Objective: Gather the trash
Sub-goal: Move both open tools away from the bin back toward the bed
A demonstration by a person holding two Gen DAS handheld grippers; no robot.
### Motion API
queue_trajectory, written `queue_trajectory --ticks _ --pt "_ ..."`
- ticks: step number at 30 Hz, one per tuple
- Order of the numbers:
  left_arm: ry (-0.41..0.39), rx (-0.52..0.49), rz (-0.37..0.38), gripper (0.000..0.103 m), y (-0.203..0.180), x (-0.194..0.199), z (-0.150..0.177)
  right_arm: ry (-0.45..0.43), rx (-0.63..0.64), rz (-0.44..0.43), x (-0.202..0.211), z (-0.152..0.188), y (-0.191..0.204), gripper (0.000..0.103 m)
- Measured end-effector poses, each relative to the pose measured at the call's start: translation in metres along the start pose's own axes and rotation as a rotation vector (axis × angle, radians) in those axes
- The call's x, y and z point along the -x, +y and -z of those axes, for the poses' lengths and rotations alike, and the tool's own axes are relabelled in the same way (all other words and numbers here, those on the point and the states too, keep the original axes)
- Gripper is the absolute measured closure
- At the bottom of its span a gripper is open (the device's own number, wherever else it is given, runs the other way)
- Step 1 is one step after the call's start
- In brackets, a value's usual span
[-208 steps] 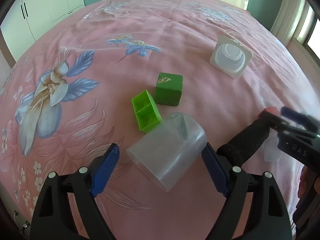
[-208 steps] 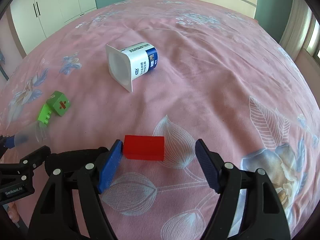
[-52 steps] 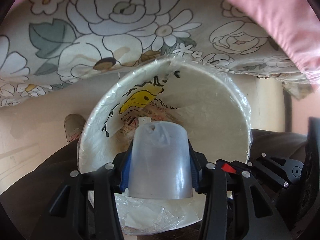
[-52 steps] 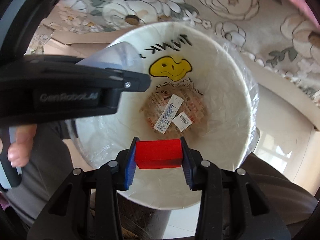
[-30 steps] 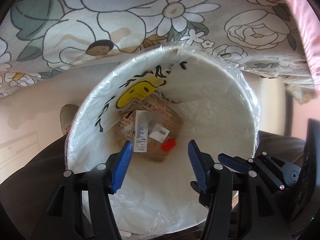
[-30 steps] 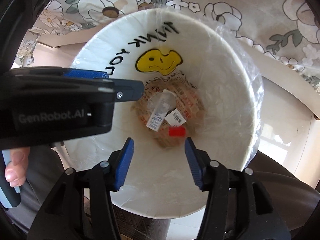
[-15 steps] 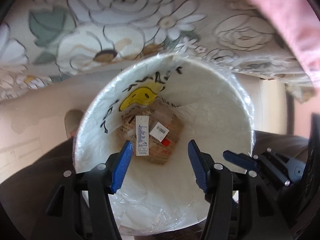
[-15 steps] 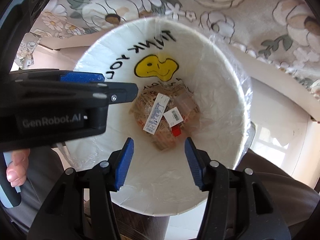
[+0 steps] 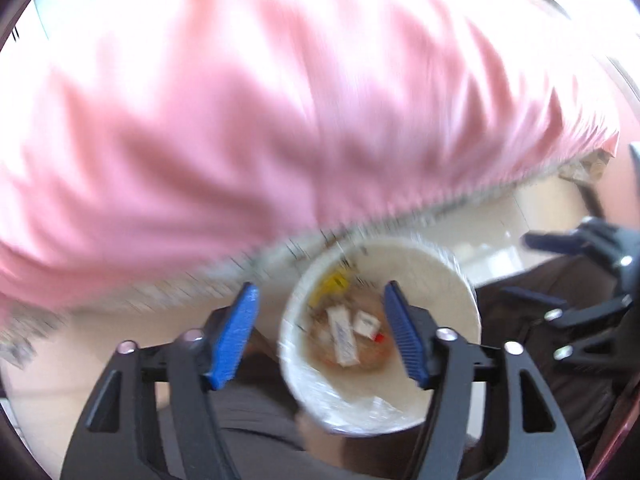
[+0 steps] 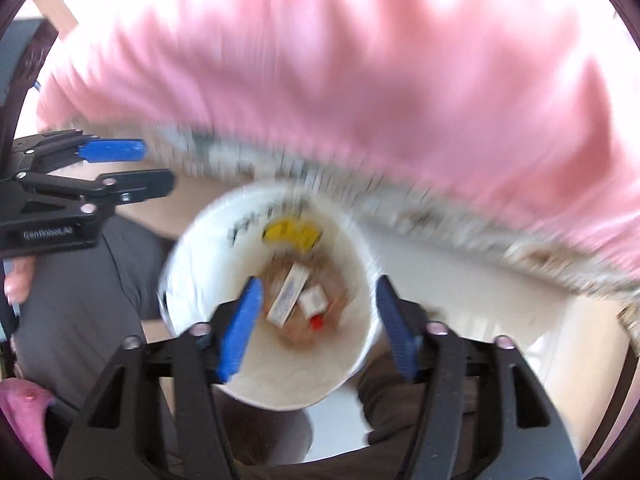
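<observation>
Pink bedding (image 9: 248, 104) filled the far part of both blurred views, its edge hanging over a pale floor (image 10: 472, 256). Below it stood a white bin (image 9: 460, 280) lined with clear plastic, a yellow smiley (image 10: 294, 234) printed on its inner far wall. At the bottom of the bin lay a long white label (image 10: 289, 300), a smaller white tag (image 10: 314, 299) just right of it, and a small red block (image 10: 317, 322) near the tag, all on brownish paper. The clear cup could not be made out in the blur. The left gripper (image 9: 322, 334) hung over the bin's left rim, its jaws having just been opening, wide and empty. The right gripper (image 10: 316, 326) hung over the bin, its jaws likewise just opening, wide apart with nothing between them. Dark trousers (image 10: 84, 304) of the person showed near the bin.
</observation>
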State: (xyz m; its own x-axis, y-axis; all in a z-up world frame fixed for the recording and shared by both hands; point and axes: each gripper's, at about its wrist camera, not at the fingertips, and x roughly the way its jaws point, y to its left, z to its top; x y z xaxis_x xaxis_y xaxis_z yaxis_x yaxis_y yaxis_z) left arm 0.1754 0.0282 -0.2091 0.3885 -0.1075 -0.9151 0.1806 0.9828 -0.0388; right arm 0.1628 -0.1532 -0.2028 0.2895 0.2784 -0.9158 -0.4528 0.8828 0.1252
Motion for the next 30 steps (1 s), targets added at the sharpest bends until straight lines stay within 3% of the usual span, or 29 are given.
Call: queue_trajectory --ticks 6,13,17,23,30 --pt "-0.153 -0.022 -0.051 0.015 0.027 0.075 -0.045 -0.171 0.025 0.076 0.08 -0.041 -0.016 0.026" --pt "-0.227 -0.084 -0.148 0.013 0.049 0.118 -0.106 -0.268 -0.026 0.059 0.14 -0.093 -0.035 0.025" --pt "-0.24 -0.138 -0.16 0.013 0.052 0.123 -0.134 -0.312 -0.08 0.005 0.167 -0.119 -0.044 0.025" --pt "-0.238 -0.215 -0.153 0.013 0.054 0.114 -0.174 -0.345 -0.138 0.046 0.175 -0.177 -0.047 0.025" --pt "-0.169 -0.286 -0.119 0.013 0.068 0.073 -0.23 -0.324 -0.243 0.097 0.159 -0.244 -0.064 0.025"
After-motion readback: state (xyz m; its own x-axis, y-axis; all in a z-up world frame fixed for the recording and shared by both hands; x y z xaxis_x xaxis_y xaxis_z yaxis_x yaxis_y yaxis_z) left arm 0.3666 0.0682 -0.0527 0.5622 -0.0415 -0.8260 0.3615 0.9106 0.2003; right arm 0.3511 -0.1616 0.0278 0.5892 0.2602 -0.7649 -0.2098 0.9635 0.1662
